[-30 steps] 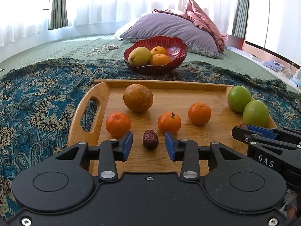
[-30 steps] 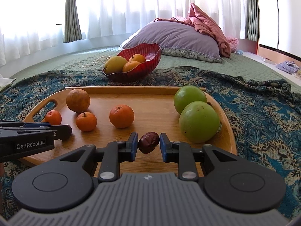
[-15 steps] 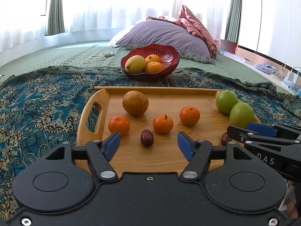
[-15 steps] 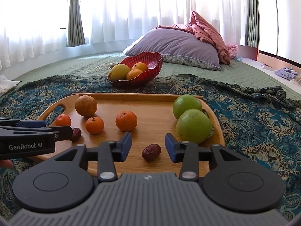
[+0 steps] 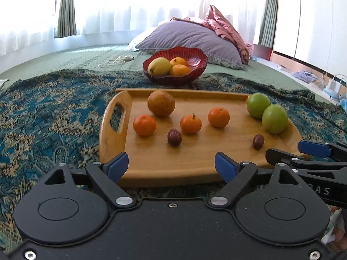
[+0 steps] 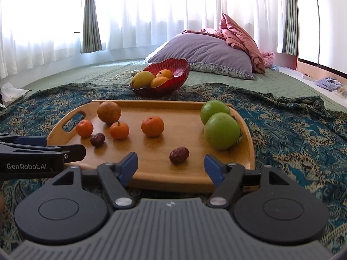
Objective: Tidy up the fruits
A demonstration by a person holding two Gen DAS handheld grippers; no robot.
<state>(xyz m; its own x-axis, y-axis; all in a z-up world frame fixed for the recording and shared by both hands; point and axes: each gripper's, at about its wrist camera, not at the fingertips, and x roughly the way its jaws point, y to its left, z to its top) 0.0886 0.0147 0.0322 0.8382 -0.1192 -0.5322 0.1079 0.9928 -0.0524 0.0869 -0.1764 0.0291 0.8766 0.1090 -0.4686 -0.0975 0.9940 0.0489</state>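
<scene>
A wooden tray [image 5: 164, 164] [image 6: 186, 179] lies on the patterned cloth. On it are three tangerines [image 5: 190, 124], a round brown fruit [image 5: 161, 103], two green apples [image 5: 274, 118] [image 6: 221, 130] and two dark dates: one at the left [image 5: 174, 137] [image 6: 97, 139], one at the right [image 5: 258, 141] [image 6: 179, 155]. My left gripper [image 5: 171, 168] is open and empty at the tray's near edge. My right gripper [image 6: 171, 166] is open and empty just short of the right date.
A red bowl [image 5: 196, 69] [image 6: 177, 73] with a mango and two oranges stands behind the tray. A purple pillow [image 5: 190, 39] and pink bedding lie further back. Each gripper shows at the side of the other's view.
Both grippers opened wide and drew back from the tray. The right one let go of the date it held; both dates now lie on the tray.
</scene>
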